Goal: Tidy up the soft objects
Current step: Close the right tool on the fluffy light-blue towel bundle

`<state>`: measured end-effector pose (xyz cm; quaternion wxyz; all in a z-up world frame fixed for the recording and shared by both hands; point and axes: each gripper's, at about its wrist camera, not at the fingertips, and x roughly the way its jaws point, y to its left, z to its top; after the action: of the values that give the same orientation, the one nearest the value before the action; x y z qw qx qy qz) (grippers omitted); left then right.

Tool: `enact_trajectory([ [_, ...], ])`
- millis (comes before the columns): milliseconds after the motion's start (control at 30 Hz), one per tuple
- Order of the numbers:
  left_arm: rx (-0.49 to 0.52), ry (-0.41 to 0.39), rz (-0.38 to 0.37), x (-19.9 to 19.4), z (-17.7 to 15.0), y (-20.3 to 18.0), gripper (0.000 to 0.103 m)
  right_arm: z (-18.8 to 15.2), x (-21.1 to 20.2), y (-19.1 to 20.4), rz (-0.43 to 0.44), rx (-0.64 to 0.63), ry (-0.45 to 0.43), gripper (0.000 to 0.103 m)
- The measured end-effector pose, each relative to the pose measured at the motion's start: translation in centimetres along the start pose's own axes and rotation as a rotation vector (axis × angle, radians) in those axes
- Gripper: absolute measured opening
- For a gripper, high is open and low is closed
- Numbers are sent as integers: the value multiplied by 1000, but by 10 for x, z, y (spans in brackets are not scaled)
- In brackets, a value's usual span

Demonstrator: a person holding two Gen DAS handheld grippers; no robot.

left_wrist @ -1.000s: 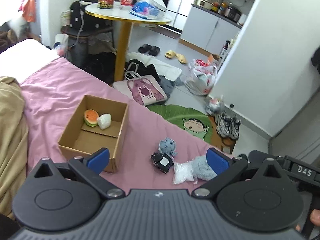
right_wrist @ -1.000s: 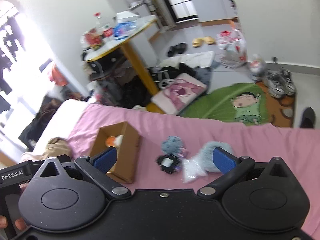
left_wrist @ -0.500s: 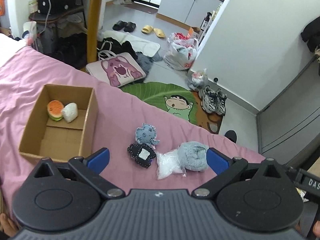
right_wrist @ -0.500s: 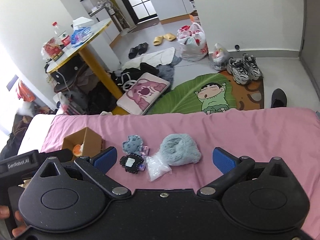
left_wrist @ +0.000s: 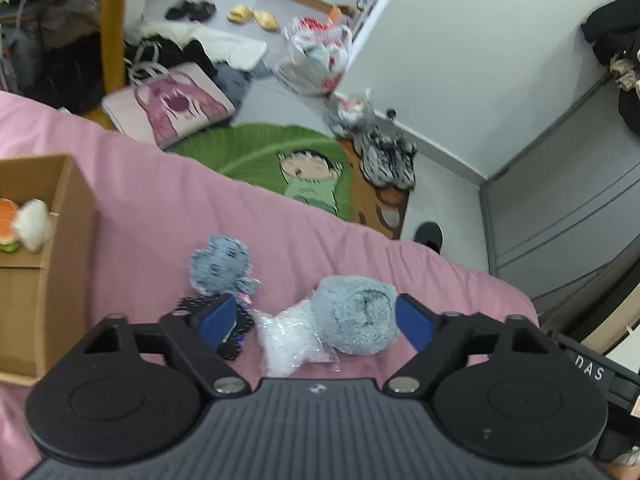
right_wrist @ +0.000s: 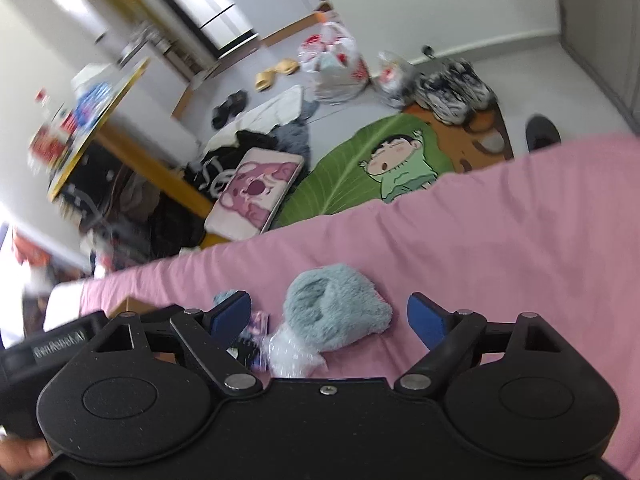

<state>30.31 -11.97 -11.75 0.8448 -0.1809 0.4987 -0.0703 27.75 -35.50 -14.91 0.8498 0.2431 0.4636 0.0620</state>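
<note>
Pink bedding (left_wrist: 152, 200) is being hovered over by both tongs (left_wrist: 316, 320) (right_wrist: 330, 316) (spread wide, empty), a fluffy blue toy (left_wrist: 354, 320) being framed.

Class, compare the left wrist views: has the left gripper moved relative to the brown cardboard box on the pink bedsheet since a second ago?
Yes. The left gripper has shifted right: the brown cardboard box now sits at the frame's left edge, and the fluffy grey-blue plush lies between its fingers.

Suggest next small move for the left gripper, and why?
Probably lower the left gripper and close on the fluffy blue plush. Its jaws are open with the plush lying between them on the pink sheet, unheld, while the box already holds two toys.
</note>
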Motion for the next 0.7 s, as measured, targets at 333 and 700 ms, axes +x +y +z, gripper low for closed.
enact_trajectory([
  [333,55,66,-16,50,7,0,59,-12,43,-20,0,99,-8,69],
  [700,29,114,-84,91,1,9,37,-19,64,-27,23,113,40,55],
])
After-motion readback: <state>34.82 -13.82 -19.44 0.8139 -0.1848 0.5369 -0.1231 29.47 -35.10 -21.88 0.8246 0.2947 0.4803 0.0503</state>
